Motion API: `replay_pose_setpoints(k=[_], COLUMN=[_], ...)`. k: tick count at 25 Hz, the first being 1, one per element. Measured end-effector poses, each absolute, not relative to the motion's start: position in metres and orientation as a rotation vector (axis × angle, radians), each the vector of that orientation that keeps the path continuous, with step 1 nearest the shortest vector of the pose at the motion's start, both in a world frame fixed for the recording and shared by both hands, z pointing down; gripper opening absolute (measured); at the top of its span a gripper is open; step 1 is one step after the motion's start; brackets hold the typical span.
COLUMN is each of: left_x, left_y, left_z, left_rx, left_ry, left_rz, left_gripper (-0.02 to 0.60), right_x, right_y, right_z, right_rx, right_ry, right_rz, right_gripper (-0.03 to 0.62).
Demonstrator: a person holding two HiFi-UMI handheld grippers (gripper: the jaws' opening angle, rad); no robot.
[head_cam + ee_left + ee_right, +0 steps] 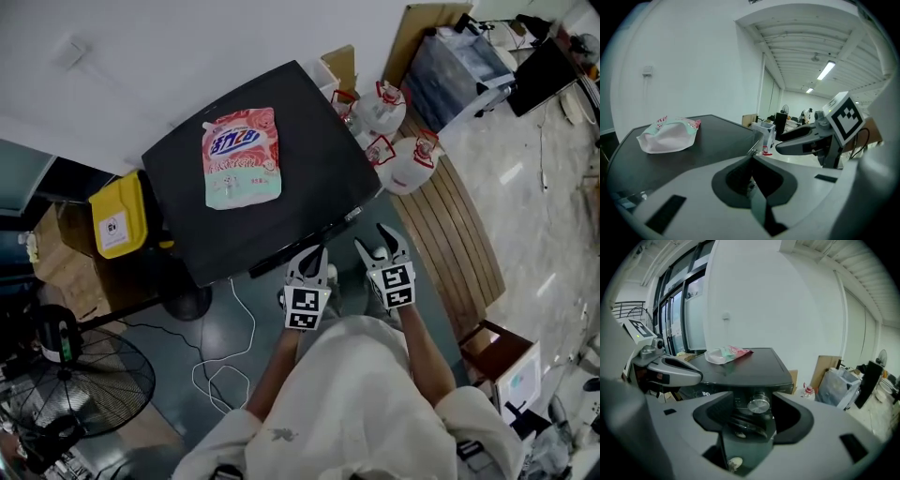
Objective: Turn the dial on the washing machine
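The black washing machine (309,178) stands in front of me, its front control panel along the near edge. Its silver dial (759,404) shows in the right gripper view, a little ahead of my right gripper (753,401) and in line with the gap between the jaws. Those jaws stand apart and touch nothing. In the head view the right gripper (375,239) hangs at the machine's front right corner. My left gripper (316,255) is beside it, jaws together and empty; its own view shows the left gripper (751,157) low at the lid's edge. The dial is hidden in the head view.
A pink and green detergent pouch (242,157) lies on the lid. White jugs (394,141) and a wooden slatted platform (450,225) sit to the right. A yellow bin (117,216), a floor fan (84,375) and a white cable (225,347) are at the left.
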State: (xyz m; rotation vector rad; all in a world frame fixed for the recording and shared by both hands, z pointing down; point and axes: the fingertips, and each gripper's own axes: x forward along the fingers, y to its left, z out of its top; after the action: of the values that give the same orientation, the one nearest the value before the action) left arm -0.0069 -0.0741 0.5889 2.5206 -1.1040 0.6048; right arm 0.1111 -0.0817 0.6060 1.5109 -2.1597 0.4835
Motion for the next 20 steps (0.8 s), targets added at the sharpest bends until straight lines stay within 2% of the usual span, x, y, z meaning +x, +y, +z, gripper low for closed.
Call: replay_pose_setpoints(k=[20], left_x=[0.007], left_y=[-0.075], left_z=[0.613], left_rx=[2.337], left_ry=[-1.284], left_rz=[0.668], left_gripper=[0.012], right_x=[0.106], right_y=[-0.111], right_z=[0.678], right_rx=[1.303], right_ry=[-2.183], right_rz=[0.547], right_gripper=[0.293])
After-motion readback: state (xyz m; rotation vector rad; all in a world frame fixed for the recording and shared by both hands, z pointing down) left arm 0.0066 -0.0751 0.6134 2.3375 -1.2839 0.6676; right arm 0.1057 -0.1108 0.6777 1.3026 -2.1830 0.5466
